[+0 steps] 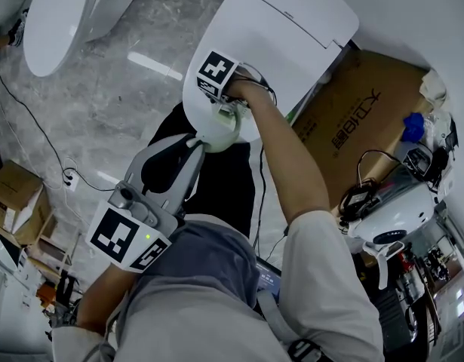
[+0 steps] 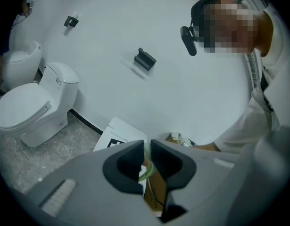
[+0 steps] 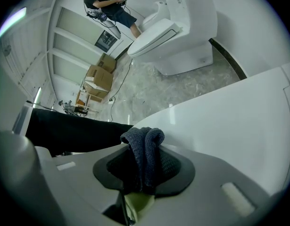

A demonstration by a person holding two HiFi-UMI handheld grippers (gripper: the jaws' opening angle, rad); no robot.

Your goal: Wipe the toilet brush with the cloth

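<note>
**Over the toilet lid [image 1: 292, 29]: both tools loaded**

Down at the lid's near edge, the left gripper [image 2: 145, 150] has its jaws pressed almost together on a thin pale-green part of the toilet brush [image 1: 228, 133] (only that curved bit shows). Meanwhile the right gripper [image 3: 144, 168] pinches a bunched dark-blue cloth [image 3: 145, 147] and sits just beside the brush, with pale green peeking out beneath its jaws.

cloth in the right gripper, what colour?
Dark blue-grey, ribbed knit; the cloth shows best in the right gripper view.
</note>
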